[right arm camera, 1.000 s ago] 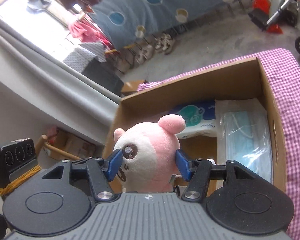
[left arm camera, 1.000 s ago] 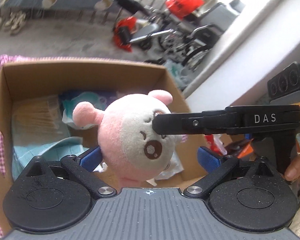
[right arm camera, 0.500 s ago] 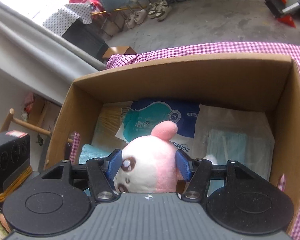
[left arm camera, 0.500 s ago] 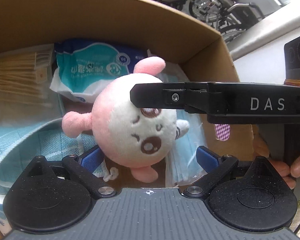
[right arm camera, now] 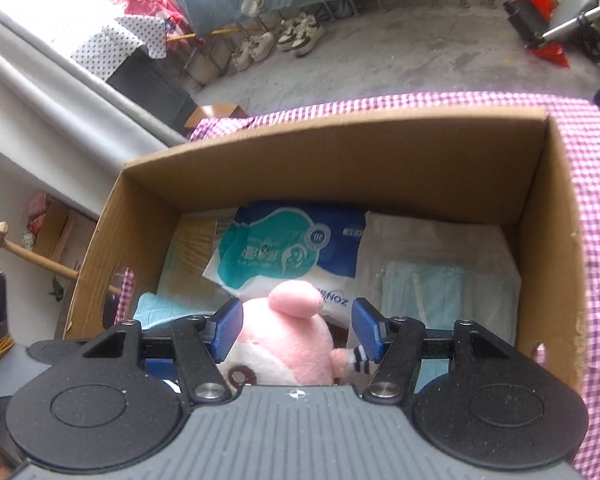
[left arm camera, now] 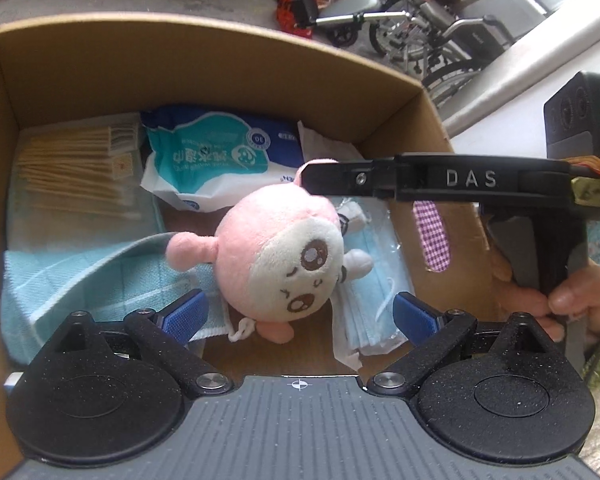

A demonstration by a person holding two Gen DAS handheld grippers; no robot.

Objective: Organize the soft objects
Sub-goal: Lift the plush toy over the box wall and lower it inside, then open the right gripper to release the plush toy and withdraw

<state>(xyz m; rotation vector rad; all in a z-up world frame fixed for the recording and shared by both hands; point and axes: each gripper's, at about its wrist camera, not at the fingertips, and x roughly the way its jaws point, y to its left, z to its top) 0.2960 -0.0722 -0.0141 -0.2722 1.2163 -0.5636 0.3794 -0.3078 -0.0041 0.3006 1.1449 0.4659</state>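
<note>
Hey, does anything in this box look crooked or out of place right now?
Mostly the plush: it lies tipped on its side, face sideways, across the towel and masks in the box. The wipes pack sits skewed. Nothing looks spilled or damaged.

Raised lettering "DAS" stands on the side of the right gripper [left arm camera: 328, 178] body, which in the left wrist view crosses ahead of the left gripper [left arm camera: 298, 314] from the right. A yellowish tag at the rear end of that body carries handwritten figures, not clearly legible.

The wet-wipe pack [left arm camera: 220, 160], lying ahead of both grippers in the cardboard box [left arm camera: 204, 64], bears a circled "30" and white Chinese characters, seen upside down and not reliably readable. In the right wrist view the pack [right arm camera: 288, 256] also shows inverted Latin letters, partly hidden, beginning "ZON".
</note>
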